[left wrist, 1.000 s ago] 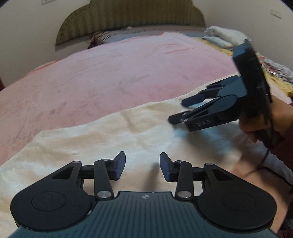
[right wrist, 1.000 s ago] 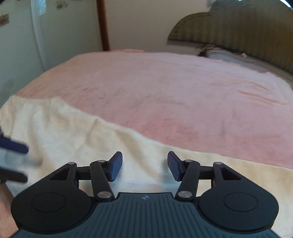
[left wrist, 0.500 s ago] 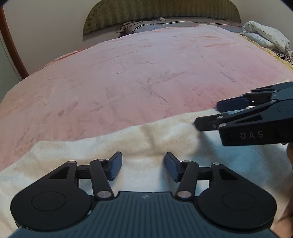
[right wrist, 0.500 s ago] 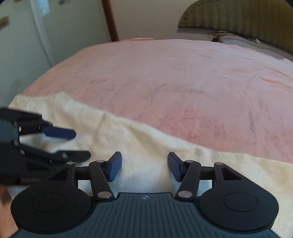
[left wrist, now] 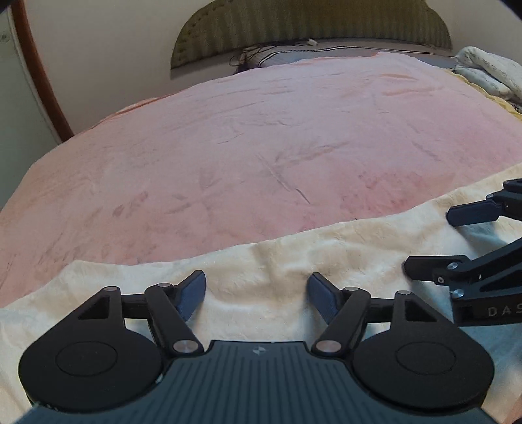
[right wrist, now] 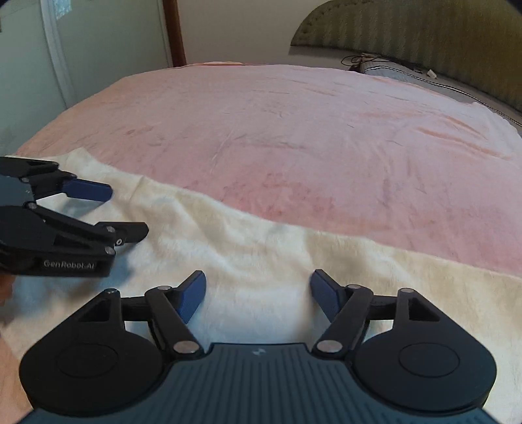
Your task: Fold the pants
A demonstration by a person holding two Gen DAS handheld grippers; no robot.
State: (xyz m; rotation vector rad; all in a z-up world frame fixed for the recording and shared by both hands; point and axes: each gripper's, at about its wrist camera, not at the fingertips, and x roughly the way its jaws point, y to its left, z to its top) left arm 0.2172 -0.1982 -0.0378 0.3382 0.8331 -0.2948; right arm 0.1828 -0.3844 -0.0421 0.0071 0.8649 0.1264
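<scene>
**Both grippers hovered open over the cream pants at the near edge of the bed**

The pants (left wrist: 261, 270), a cream, fleecy garment, lay flat as a long band across the near edge of the pink blanket (left wrist: 261, 146), running from one side of each view to the other. Their far edge was wavy, with a small wrinkle near the middle.

The left gripper (left wrist: 257, 293) was held low and roughly level above the fabric, pointing toward the headboard (left wrist: 310, 29), its blue-padded fingers (left wrist: 192, 293) spread wide with nothing between them. In the right wrist view it entered from the left, its fingers parted one above the other over the cloth; contact with the cloth could not be judged.

The right gripper (right wrist: 257, 293) sat in a matching pose just beside it, also level and aimed across the bed, jaws spread apart and empty over the pants. From the left wrist view it reached in from the right edge, tilted on its side, tips near the pants' far edge.

A pale folded cloth (left wrist: 489, 71) lay at the far right corner of the bed.
</scene>
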